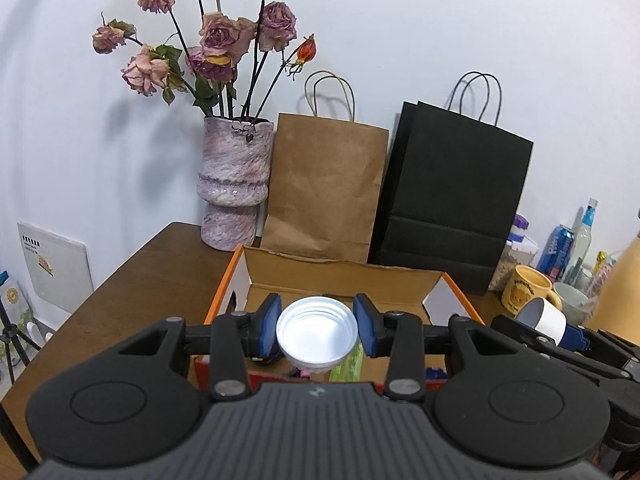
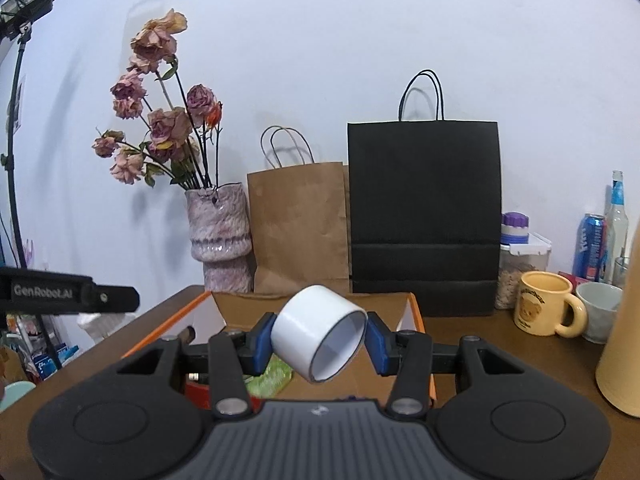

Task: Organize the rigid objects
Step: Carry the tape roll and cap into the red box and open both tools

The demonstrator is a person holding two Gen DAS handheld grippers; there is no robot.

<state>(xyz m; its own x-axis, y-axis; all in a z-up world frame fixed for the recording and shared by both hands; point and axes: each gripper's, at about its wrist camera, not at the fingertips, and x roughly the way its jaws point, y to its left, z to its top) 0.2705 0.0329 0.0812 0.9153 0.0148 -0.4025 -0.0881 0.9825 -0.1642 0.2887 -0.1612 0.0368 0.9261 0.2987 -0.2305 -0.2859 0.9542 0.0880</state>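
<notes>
Over the table: two hand-held grippers hang above an open cardboard box [image 1: 344, 276] with orange edges, on a brown wooden table [image 1: 152, 264].
Left gripper [image 1: 317, 322]: blue pads clamped on a white ribbed plastic cup [image 1: 316, 330], mouth toward the camera, at 6 o'clock of the box's back flap.
Right gripper [image 2: 319, 338]: blue pads clamped on a white cylindrical ring [image 2: 320, 332], tilted, its open end facing 5 o'clock.
Left view only: a white panel [image 1: 56, 268] against the wall at 9 o'clock; the right gripper and its ring seen from the side at 3 o'clock.
Right view only: a lamp on a black stand [image 2: 24, 12] at 10 o'clock; a black bar [image 2: 68, 294] at 9 o'clock; a tan cylinder [image 2: 624, 352] at 3 o'clock.
Writing: "GenRobot.AI" on the black bar; print on the yellow mug [image 2: 548, 304] too small to read.
Materials: mottled pink glazed vase [image 2: 220, 236] of dried roses [image 2: 160, 120]; creased brown paper bag [image 2: 300, 228] and matte black paper bag [image 2: 424, 216] with cord handles, at 12 o'clock; blue can [image 2: 590, 246] and clear glass bottle [image 2: 618, 224] at 2 o'clock.
</notes>
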